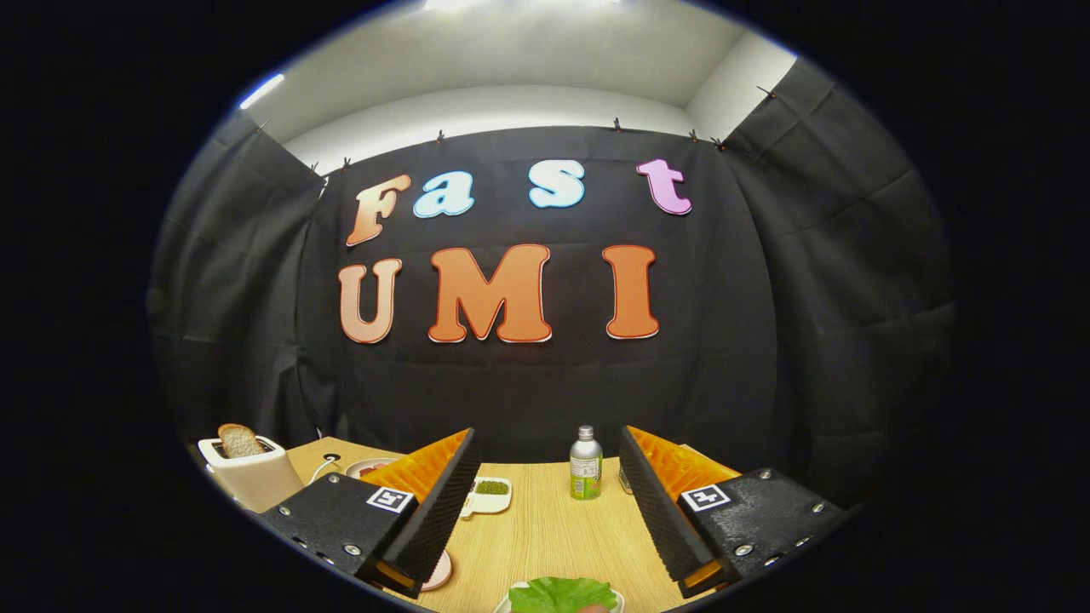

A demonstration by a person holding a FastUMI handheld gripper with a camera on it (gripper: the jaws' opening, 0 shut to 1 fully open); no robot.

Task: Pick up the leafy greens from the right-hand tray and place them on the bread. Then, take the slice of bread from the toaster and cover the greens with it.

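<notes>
My gripper (549,455) is held above the wooden table (545,528), open, with nothing between its fingers. Below and between the finger bases lies a leafy green (562,592) on something pale whose rim just shows. A white toaster (251,472) stands to the left of the left finger, with a slice of bread (239,440) sticking up out of its slot. The right-hand tray is hidden.
A small bottle (586,464) with a green label stands upright beyond the fingers near the table's back edge. A little white dish (490,495) with dark green bits sits beside the left finger. A plate (366,467) shows behind that finger, another plate's rim (438,572) under it.
</notes>
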